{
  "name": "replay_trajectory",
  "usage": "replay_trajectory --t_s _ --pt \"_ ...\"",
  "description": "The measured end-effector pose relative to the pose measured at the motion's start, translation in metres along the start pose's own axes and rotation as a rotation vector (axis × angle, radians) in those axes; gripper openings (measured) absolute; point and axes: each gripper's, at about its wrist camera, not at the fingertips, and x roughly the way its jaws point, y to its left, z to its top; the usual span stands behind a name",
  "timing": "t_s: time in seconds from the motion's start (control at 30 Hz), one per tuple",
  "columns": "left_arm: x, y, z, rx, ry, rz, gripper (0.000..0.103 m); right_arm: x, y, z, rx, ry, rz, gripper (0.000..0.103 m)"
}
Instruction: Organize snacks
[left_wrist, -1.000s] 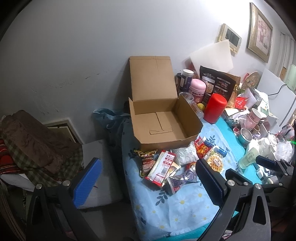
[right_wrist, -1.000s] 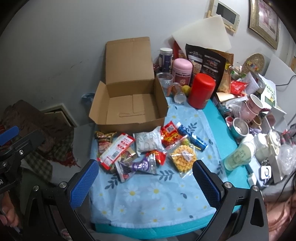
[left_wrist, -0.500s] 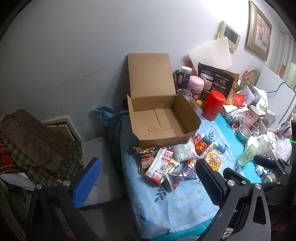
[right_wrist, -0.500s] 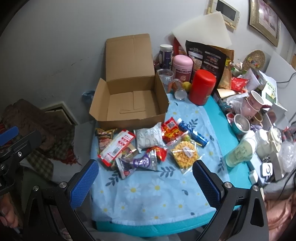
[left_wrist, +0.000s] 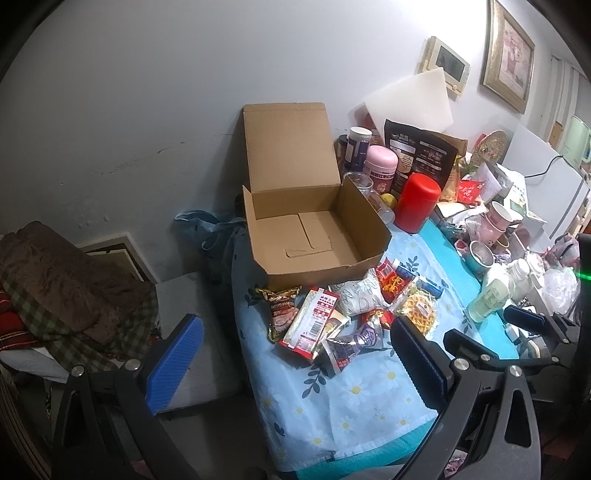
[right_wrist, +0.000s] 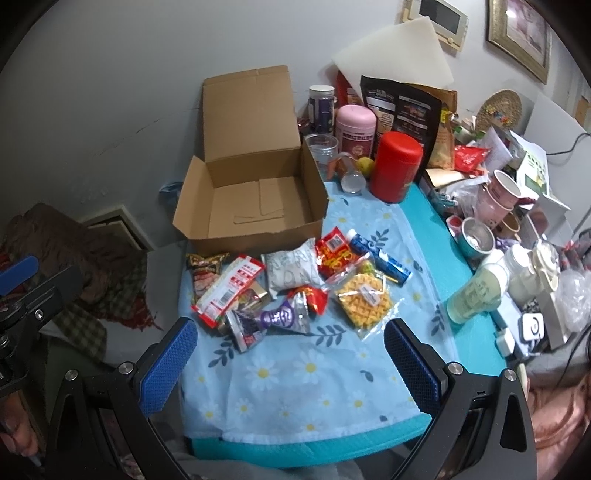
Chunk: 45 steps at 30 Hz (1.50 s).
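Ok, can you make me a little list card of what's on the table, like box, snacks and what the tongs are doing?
box: cardboard box, lid up, nothing inside
snacks: pile of packets on the flowery cloth, in front of the box
behind the box: red canister, pink jar
left tongs: open, holding nothing
right tongs: open, holding nothing

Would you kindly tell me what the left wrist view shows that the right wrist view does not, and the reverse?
Only the left wrist view shows the pale green kettle far right and the right claw from the side. Only the right wrist view shows the white charger on the table's edge and the left claw at far left. Both show the empty cardboard box and the snack pile on the floral cloth.
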Motion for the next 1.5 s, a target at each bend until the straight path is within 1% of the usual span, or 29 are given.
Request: replay_trajectory --t_s 0.2,0.43,0.57,0.73,0.9,1.07,1.37,1.43,1.5 --pt "0.001 -0.001 -0.003 0.003 0.020 -0.014 0.103 0.000 -0.002 -0.004 0.008 0.014 -0.001 0.103" --pt "0.006 -0.005 -0.013 0.004 0.062 -0.034 0.103 0.004 -0.006 -0.016 0.025 0.058 0.000 0.103" --pt "0.011 -0.008 -0.020 0.000 0.095 -0.051 0.103 0.008 -0.008 -0.023 0.028 0.087 0.002 0.103" --pt "0.024 -0.010 -0.031 -0.017 0.159 -0.073 0.103 0.017 -0.013 -0.034 0.031 0.135 0.014 0.103" --pt "0.039 -0.011 -0.043 -0.031 0.212 -0.061 0.103 0.033 -0.016 -0.045 -0.006 0.173 0.029 0.103" --pt "0.060 -0.010 -0.055 -0.059 0.241 -0.060 0.103 0.056 -0.022 -0.054 -0.029 0.214 0.062 0.103" --pt "0.101 -0.013 -0.057 -0.063 0.230 -0.005 0.103 0.099 -0.028 -0.048 -0.141 0.213 0.104 0.103" --pt "0.112 -0.011 -0.057 -0.059 0.235 0.000 0.103 0.108 -0.024 -0.046 -0.184 0.197 0.110 0.102" --pt "0.125 -0.009 -0.057 -0.058 0.250 0.001 0.103 0.116 -0.021 -0.044 -0.201 0.196 0.130 0.101"
